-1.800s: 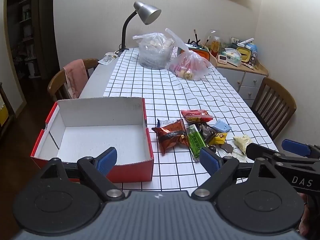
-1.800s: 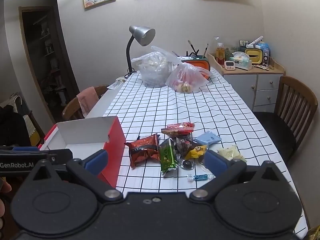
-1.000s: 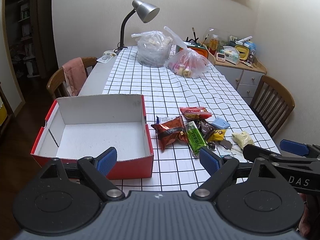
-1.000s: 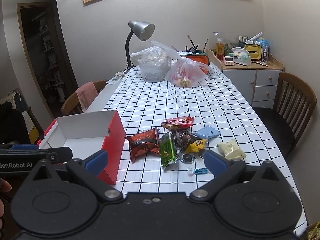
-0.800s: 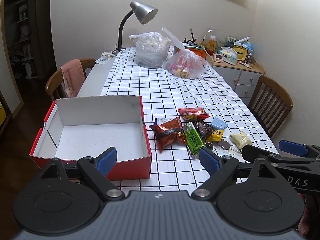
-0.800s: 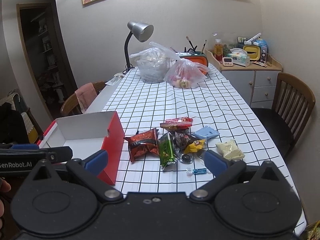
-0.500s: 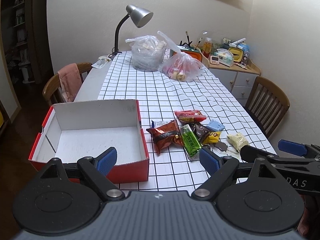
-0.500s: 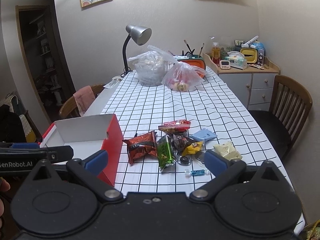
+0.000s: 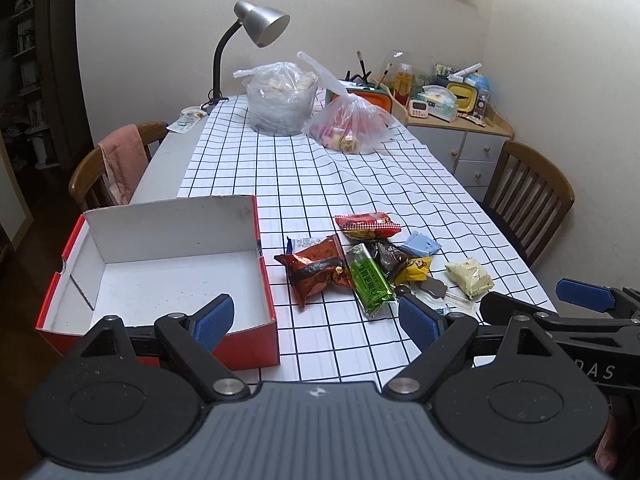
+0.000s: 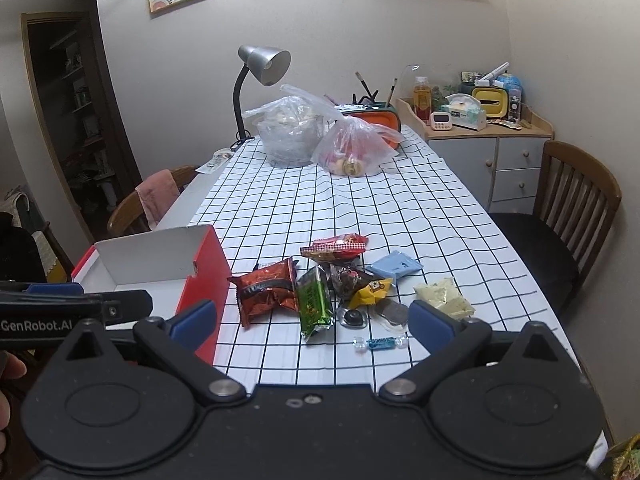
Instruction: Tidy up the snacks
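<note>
An empty red box with a white inside (image 9: 168,276) stands at the table's near left; it also shows in the right wrist view (image 10: 160,268). To its right lies a pile of snacks: a dark red packet (image 9: 316,274) (image 10: 268,290), a green bar (image 9: 370,280) (image 10: 314,302), a red packet (image 9: 368,225) (image 10: 336,245), a light blue packet (image 9: 420,245), a yellow packet (image 10: 370,290), a pale packet (image 9: 470,278) (image 10: 444,296) and a small blue candy (image 10: 380,343). My left gripper (image 9: 316,318) is open and empty above the near edge. My right gripper (image 10: 312,322) is open and empty, short of the snacks.
Two plastic bags (image 9: 280,98) (image 9: 352,124) and a desk lamp (image 9: 260,28) stand at the far end of the checked tablecloth (image 9: 320,176). Wooden chairs stand at left (image 9: 108,168) and right (image 9: 528,196). A cluttered cabinet (image 9: 460,128) stands by the far wall.
Both grippers have drawn back and risen a little, so the box and snacks look smaller and farther. Both stay open and empty. Nothing on the table moved.
</note>
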The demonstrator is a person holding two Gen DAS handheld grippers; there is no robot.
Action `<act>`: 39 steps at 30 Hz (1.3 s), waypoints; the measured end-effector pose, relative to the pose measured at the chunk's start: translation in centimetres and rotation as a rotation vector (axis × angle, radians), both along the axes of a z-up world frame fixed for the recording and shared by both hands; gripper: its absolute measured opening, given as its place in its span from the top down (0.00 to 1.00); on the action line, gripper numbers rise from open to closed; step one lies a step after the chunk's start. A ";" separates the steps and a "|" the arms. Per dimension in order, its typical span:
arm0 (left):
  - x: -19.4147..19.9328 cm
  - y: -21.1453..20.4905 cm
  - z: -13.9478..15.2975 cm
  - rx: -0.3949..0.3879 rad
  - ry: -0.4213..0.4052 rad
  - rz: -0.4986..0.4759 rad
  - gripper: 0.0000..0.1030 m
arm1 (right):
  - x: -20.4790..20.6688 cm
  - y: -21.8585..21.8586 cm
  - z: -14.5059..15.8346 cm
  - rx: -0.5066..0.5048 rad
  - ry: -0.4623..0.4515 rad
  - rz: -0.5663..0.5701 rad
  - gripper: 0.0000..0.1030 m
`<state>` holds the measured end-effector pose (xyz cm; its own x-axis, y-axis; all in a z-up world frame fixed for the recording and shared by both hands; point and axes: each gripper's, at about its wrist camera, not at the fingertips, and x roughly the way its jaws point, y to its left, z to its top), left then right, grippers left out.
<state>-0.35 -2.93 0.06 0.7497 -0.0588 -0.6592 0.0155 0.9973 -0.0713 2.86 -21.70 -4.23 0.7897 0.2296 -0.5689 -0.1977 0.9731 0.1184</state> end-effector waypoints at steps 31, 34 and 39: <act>14.1 -6.0 -6.3 0.173 0.138 -0.253 0.13 | 14.5 -8.9 -7.9 -0.113 0.155 0.112 0.17; 16.0 -5.8 -7.3 0.196 0.173 -0.282 0.13 | 15.9 -9.4 -9.2 -0.111 0.193 0.113 0.19; 19.7 -5.5 -9.1 0.239 0.277 -0.368 0.13 | 18.0 -9.8 -10.6 -0.109 0.248 0.138 0.19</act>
